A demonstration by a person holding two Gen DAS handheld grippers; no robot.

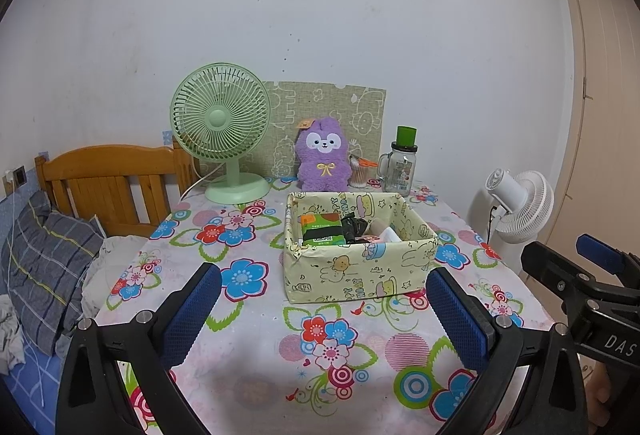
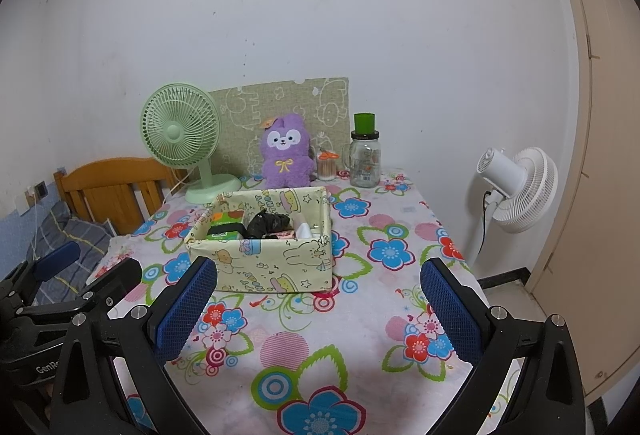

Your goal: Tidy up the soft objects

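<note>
Tongs, two pairs: the left tongs (image 1: 324,309) and right tongs (image 2: 318,305) both spread wide, gripping and touching nothing, hovering above the near end of the floral table (image 1: 248,375). Farther back sits one fabric box (image 1: 356,271) with a few small packets, hard to identify. Beyond it, against the wall, one purple plush toy (image 1: 323,160) stands upright, facing the cameras, between one green fan (image 1: 220,127) and one glass jar (image 1: 400,165).
</note>
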